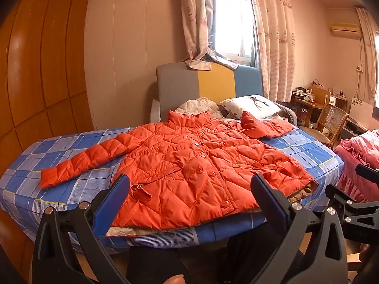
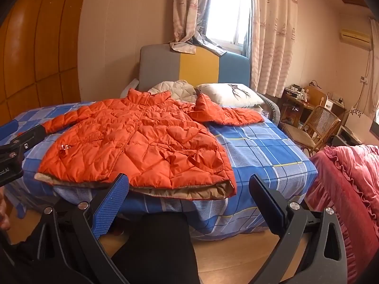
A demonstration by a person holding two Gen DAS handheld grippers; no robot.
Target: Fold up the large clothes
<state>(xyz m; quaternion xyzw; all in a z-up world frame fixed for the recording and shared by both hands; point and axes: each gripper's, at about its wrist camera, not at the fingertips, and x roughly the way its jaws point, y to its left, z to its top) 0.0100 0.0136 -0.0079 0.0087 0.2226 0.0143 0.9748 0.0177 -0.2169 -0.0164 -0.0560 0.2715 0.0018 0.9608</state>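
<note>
Two grippers held wide open and empty short of the bed's near edge, apparently to keep the whole garment in sight before a first grasp: left gripper [image 1: 189, 196], right gripper [image 2: 188, 195]. Orange quilted jacket [image 1: 189, 161] spread front-up and snapped closed across the blue checked bed [image 1: 308, 149], collar toward 12 o'clock near the headboard [image 1: 213, 82], hem at 6 o'clock along the near edge, likely laid flat so the sides could be folded inward. One sleeve [image 1: 87, 161] stretched out toward 9 o'clock, the other sleeve [image 1: 265, 125] bent and bunched toward 2 o'clock beside the white pillow [image 1: 251, 106]. Pink ruffled bedding [image 2: 350, 177] seen at 3 o'clock, well apart. Folding judged not yet begun
</note>
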